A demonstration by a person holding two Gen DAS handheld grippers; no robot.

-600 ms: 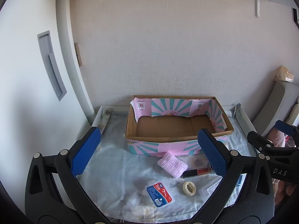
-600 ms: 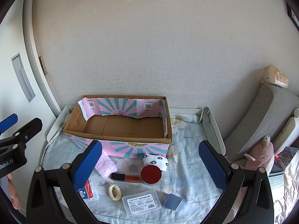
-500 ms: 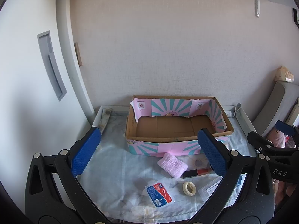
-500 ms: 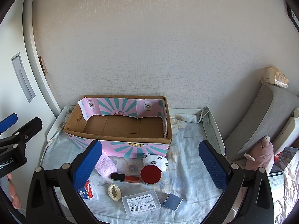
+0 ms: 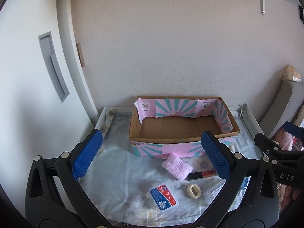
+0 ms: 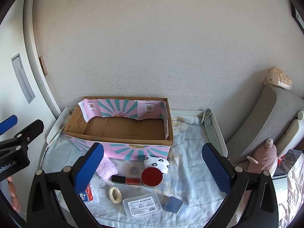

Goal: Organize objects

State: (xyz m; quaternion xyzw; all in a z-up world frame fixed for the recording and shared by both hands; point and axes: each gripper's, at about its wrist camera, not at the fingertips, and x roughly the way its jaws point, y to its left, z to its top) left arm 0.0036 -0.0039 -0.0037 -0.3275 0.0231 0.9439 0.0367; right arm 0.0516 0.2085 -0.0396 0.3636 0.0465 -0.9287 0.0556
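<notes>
An empty pink-and-teal cardboard box (image 5: pixel 182 148) (image 6: pixel 133 149) stands at the back of the cloth-covered table. In front of it lie a pink cloth (image 5: pixel 176 167) (image 6: pixel 106 169), a black-and-red bar (image 6: pixel 126 180), a red round tin (image 6: pixel 152 176), a spotted white sock (image 6: pixel 156 164), a cream scrunchie (image 5: pixel 193 191) (image 6: pixel 115 195), a blue-red floss pack (image 5: pixel 163 194), a clear plastic case (image 6: pixel 142 205) and a blue square (image 6: pixel 174 204). My left gripper (image 5: pixel 152 155) and right gripper (image 6: pixel 153 168) are both open and empty, held above the table's near side.
The wall stands right behind the box. A white raised rim (image 6: pixel 214 127) edges the table. A grey chair (image 6: pixel 266 121) and a pink plush toy (image 6: pixel 266 159) are at the right. A white door panel (image 5: pixel 28 95) is at the left.
</notes>
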